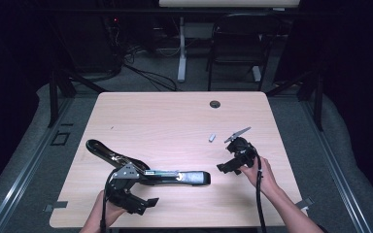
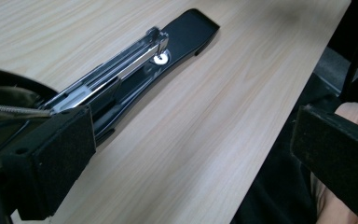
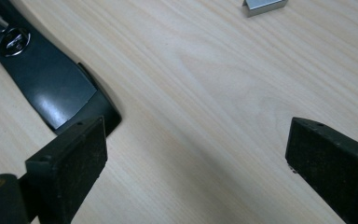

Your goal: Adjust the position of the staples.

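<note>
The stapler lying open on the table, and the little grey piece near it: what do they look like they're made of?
The stapler has a glossy black base, plastic or painted metal by its sheen, and a bright, mirror-like rail, apparently steel, with a coiled wire spring. The little grey piece looks like matte silvery metal, probably a strip of staples; it is too small to be sure. The table shows pale wood grain, likely laminate.

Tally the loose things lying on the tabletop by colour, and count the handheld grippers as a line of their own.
Black: 1, the opened stapler
Silver-grey: 1, the small strip of staples
Grippers: 2, the left gripper and the right gripper, both with jaws apart and nothing between them
Total: 4
</note>
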The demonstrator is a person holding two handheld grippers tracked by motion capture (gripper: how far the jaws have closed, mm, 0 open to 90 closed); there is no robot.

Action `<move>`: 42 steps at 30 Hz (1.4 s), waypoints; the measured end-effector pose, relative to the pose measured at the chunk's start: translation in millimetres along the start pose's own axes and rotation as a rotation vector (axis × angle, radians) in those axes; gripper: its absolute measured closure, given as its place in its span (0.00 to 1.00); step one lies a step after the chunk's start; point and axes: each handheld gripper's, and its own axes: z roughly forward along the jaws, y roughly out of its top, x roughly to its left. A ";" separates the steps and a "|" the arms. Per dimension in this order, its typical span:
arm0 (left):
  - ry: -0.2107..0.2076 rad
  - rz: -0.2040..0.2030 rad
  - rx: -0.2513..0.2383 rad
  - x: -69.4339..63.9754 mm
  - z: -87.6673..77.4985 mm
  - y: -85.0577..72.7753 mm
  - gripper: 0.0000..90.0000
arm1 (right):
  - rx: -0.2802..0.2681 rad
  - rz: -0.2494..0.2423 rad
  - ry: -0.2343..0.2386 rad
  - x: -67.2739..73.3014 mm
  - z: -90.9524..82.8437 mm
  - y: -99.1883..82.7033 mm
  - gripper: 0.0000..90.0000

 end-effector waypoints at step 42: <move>0.054 0.030 0.020 0.3 -12.8 -17.5 0.00 | 0.011 0.115 -0.131 -54.9 86.4 99.1 0.38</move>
